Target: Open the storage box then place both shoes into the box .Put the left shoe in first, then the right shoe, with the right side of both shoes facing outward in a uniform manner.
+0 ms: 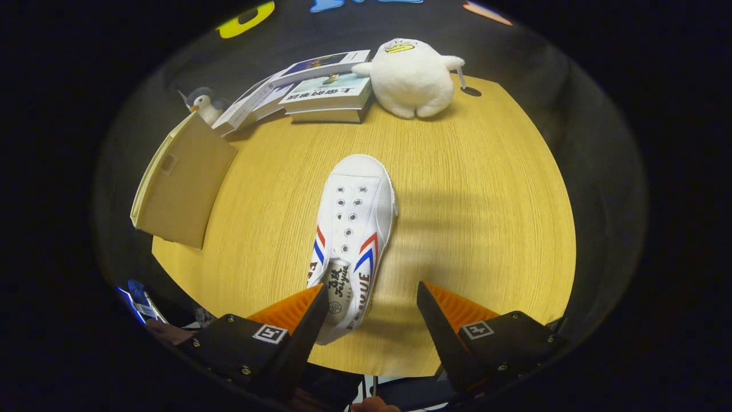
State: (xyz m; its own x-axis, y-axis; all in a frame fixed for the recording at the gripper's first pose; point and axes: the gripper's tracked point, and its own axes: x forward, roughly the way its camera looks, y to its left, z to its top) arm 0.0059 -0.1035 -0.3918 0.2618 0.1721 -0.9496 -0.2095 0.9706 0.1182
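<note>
Shoe (354, 229), white with red and blue stripes, lies mid-frame on the round wooden table (486, 229), heel between the spread, empty fingers of the gripper (372, 297). Upper left: tan box (180, 183), books (329, 94), plush duck (412, 77).

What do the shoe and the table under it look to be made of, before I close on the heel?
Shoe: likely matte white canvas, given the cloth-like upper, metal-ringed eyelets and printed stripes; the toe cap looks like rubber. Table: light wood or wood-look laminate, with fine straight grain and a slight sheen; which one is unclear. The gripper is open, the heel beside one finger.
</note>
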